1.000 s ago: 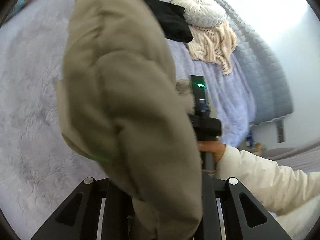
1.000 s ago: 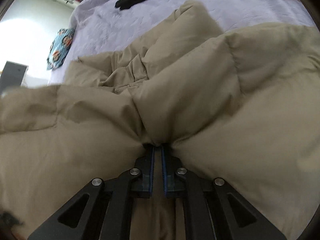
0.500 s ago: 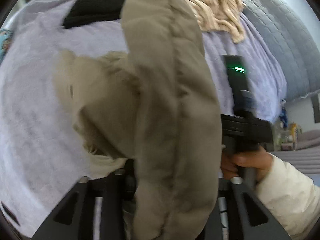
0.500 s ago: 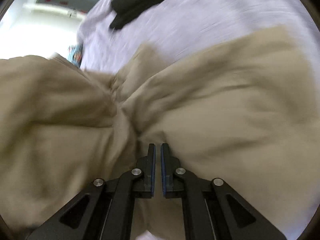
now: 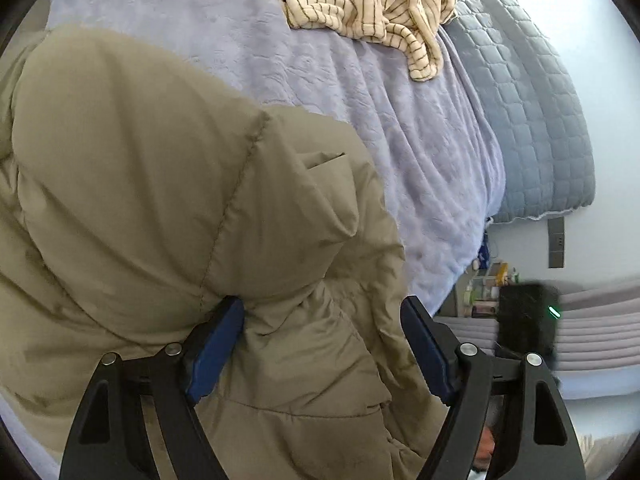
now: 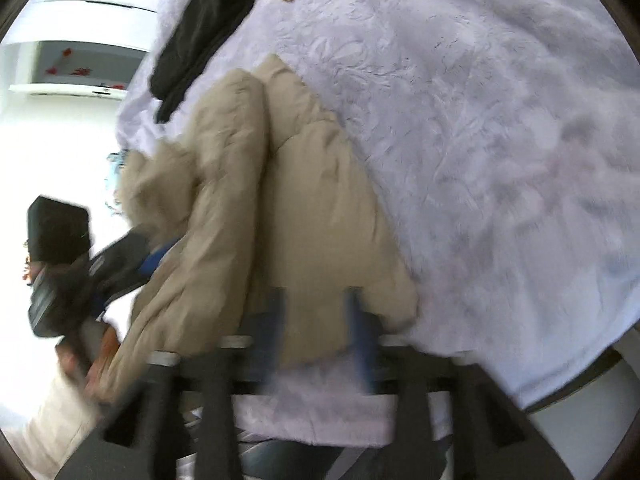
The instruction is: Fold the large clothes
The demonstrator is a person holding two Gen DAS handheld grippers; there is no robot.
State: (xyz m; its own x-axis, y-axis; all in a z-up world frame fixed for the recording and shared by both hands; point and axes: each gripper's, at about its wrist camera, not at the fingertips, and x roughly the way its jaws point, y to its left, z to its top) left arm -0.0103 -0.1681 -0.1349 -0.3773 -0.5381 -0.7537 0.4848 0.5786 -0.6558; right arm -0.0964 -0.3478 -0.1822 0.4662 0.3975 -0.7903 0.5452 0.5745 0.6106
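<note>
Now, grippers: your left gripper (image 5: pixel 320 354) and right gripper (image 6: pixel 316 334) both stand spread, puffy khaki padded jacket (image 5: pixel 168 208) bulging between the fingers, unclamped.
Jacket: bunched on the lilac plush bedspread (image 6: pixel 460 100).
Risk: padding may spring open once released.
Edge: jacket sits near the bed's edge.
Room: free bedspread ahead, before the striped cream garment (image 5: pixel 372 4).

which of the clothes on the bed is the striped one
The cream striped top, crumpled at the far end of the lilac blanket. The khaki puffer jacket and the black garment are both plain.
</note>
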